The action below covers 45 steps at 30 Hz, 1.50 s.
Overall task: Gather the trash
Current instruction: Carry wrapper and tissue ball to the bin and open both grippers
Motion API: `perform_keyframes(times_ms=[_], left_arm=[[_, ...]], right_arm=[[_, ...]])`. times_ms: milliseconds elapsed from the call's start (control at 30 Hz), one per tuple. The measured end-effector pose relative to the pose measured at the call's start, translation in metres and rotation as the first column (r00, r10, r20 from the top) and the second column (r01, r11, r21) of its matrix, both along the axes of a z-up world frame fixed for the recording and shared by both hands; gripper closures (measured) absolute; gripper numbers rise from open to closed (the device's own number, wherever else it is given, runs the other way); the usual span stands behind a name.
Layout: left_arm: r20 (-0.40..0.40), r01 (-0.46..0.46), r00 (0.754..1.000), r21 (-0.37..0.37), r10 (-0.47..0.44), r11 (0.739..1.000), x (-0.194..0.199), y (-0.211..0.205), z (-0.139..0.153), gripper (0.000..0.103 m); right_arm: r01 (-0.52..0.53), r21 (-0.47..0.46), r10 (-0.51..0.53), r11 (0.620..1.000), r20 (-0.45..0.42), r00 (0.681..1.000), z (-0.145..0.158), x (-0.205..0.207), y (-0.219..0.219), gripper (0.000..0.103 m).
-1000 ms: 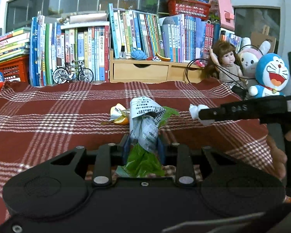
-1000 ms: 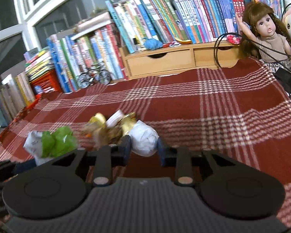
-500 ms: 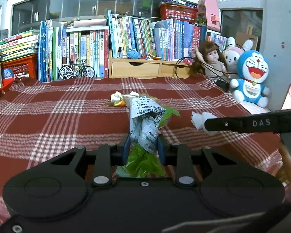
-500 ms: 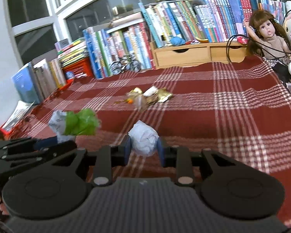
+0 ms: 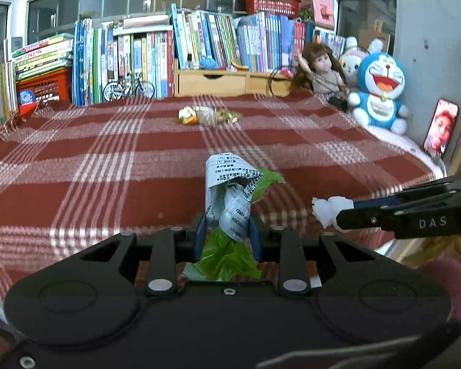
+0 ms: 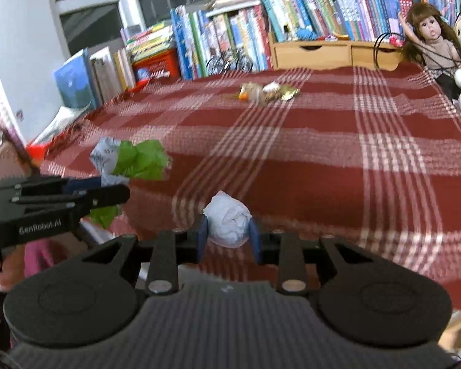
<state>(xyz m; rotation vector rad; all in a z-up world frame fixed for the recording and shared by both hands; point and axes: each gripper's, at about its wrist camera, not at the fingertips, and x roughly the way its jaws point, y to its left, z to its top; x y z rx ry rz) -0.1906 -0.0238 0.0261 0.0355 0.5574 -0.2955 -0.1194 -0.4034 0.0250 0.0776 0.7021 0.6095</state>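
Both tools have drawn back from the remaining scraps (image 5: pixel 207 116): left tool (image 5: pixel 227 233) clamps a crumpled green-and-white printed wrapper (image 5: pixel 230 193), right tool (image 6: pixel 227 238) a white paper wad (image 6: pixel 227 223); disposal likely follows.

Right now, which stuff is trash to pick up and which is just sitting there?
Trash:
- green wrapper, held in the left gripper
- white paper ball, held in the right gripper
- pile of scraps on the blanket

Just sitting there:
- books
- doll
- blue cat plush
- toy bicycle
- phone
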Motion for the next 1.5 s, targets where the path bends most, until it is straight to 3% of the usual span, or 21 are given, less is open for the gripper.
perform_keyframes(times_ms=[467, 867, 1167, 1500], left_arm=[[-0.199, 0.007, 0.98, 0.06, 0.005, 0.998, -0.029, 0.002, -0.074, 0.075], [-0.378, 0.006, 0.925, 0.137, 0.046, 0.991, -0.021, 0.002, -0.149, 0.075], [-0.456, 0.0, 0.887, 0.158, 0.073, 0.988, -0.016, 0.0, -0.184, 0.075], [-0.472, -0.001, 0.878, 0.162, 0.078, 0.987, -0.016, -0.002, -0.193, 0.075]], right_arm=[[-0.059, -0.071, 0.047, 0.996, -0.16, 0.986, -0.08, -0.047, 0.022, 0.068], [-0.068, -0.138, 0.026, 0.988, -0.289, 0.957, -0.154, -0.058, 0.044, 0.068], [-0.063, -0.153, 0.005, 0.986, -0.354, 0.935, -0.175, -0.054, 0.047, 0.068], [-0.075, -0.165, 0.009, 0.983, -0.366, 0.931, -0.179, -0.053, 0.05, 0.066]])
